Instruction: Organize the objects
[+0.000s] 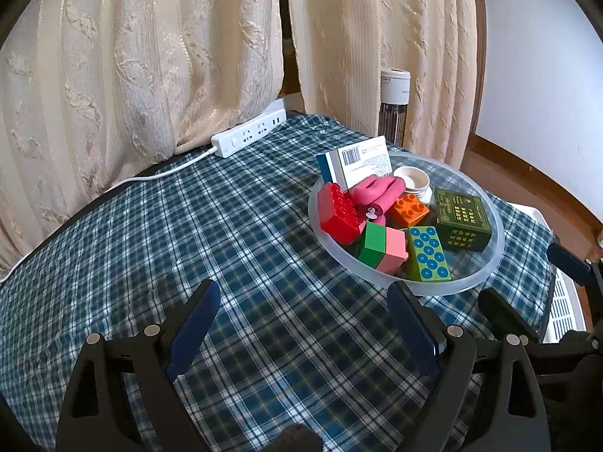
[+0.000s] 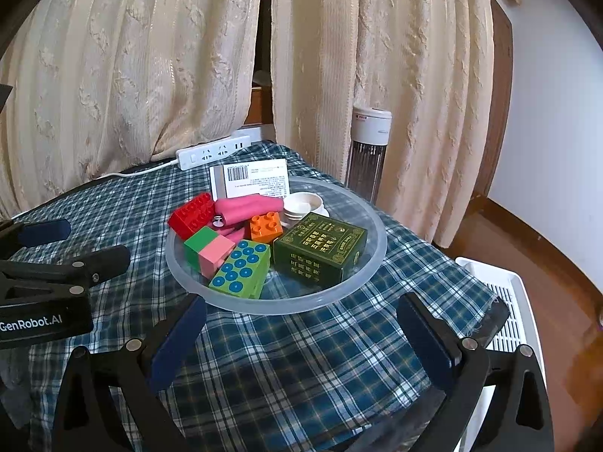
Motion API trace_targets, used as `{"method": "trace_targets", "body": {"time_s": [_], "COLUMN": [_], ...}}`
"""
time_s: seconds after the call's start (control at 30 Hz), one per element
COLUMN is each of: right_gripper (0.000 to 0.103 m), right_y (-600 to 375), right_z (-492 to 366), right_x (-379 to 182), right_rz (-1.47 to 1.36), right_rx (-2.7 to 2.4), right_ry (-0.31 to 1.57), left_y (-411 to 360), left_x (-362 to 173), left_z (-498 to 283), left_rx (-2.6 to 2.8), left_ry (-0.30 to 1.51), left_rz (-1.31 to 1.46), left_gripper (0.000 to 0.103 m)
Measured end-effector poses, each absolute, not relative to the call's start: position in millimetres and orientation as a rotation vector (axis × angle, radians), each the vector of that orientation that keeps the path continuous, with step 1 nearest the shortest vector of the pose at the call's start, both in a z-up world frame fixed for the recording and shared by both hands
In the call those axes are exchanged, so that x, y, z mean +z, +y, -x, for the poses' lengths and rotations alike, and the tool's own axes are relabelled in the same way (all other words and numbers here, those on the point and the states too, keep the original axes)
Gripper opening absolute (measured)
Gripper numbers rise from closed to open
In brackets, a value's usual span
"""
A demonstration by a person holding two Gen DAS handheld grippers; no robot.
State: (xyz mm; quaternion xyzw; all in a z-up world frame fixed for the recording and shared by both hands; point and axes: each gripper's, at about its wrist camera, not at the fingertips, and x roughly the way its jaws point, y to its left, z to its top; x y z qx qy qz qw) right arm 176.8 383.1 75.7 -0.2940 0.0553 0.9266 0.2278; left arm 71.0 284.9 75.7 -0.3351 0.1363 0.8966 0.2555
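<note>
Both tools, left (image 1: 301, 324) and right (image 2: 301, 339), spread wide and empty, above the plaid cloth (image 1: 264, 263) beside the bowl (image 2: 369, 271).

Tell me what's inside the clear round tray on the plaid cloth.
The tray holds a red brick, orange brick, green-pink block, dotted green block, dark green box, pink roll, white cups and barcode box. Anything beneath them is hidden.
</note>
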Motion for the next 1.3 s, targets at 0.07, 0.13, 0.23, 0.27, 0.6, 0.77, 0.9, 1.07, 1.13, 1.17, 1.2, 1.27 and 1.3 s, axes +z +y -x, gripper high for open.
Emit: {"method": "trace_targets", "body": {"time_s": [0.07,0.13,0.23,0.27,0.6,0.77,0.9,1.07,1.13,1.17,1.2,1.27,1.3], "right_gripper": [0.103,0.103,0.103,0.103,0.103,0.103,0.103,0.103,0.103,0.103,0.103,0.103,0.103], "right_y": [383.7,384.5,384.7,385.0,387.9,388.2,388.0,387.9,387.7,387.5,387.5,387.5,387.4], "right_z": [-176.7,-176.4,-176.9,-176.4,-176.2,-176.2,-176.4,-176.2,-175.8,-175.9,-175.8,-175.8,-175.8], "right_x": [75.5,75.3,74.9,75.0,73.1,72.0,71.7,71.6,71.6,71.5,71.6,71.7,71.7], "right_rz": [0.811,0.813,0.815,0.815,0.824,0.829,0.831,0.831,0.832,0.832,0.832,0.832,0.832], "right_rx": [2.551,2.550,2.548,2.548,2.542,2.539,2.538,2.538,2.538,2.538,2.538,2.538,2.538], "right_ry": [0.156,0.160,0.160,0.160,0.168,0.172,0.172,0.171,0.171,0.171,0.171,0.171,0.171], "left_y": [285.1,285.6,286.8,287.1,288.0,288.8,288.9,289.1,289.3,289.5,289.4,289.4,289.5], "left_x": [75.5,73.9,72.5,72.3,69.8,67.8,67.1,67.1,67.1,67.0,67.0,67.1,67.0], "left_z": [-70.7,-70.4,-70.9,-71.4,-69.6,-68.3,-68.5,-68.5,-68.5,-68.6,-68.7,-68.8,-68.9], "left_rx": [2.431,2.427,2.420,2.418,2.411,2.403,2.401,2.400,2.399,2.400,2.400,2.400,2.400], "left_ry": [0.372,0.375,0.379,0.382,0.387,0.394,0.396,0.400,0.398,0.398,0.398,0.397,0.398], "left_rz": [0.912,0.915,0.916,0.915,0.932,0.947,0.950,0.947,0.948,0.949,0.948,0.948,0.947], "left_gripper": [0.091,0.091,0.091,0.091,0.091,0.091,0.092,0.092,0.092,0.092,0.092,0.092,0.092]}}
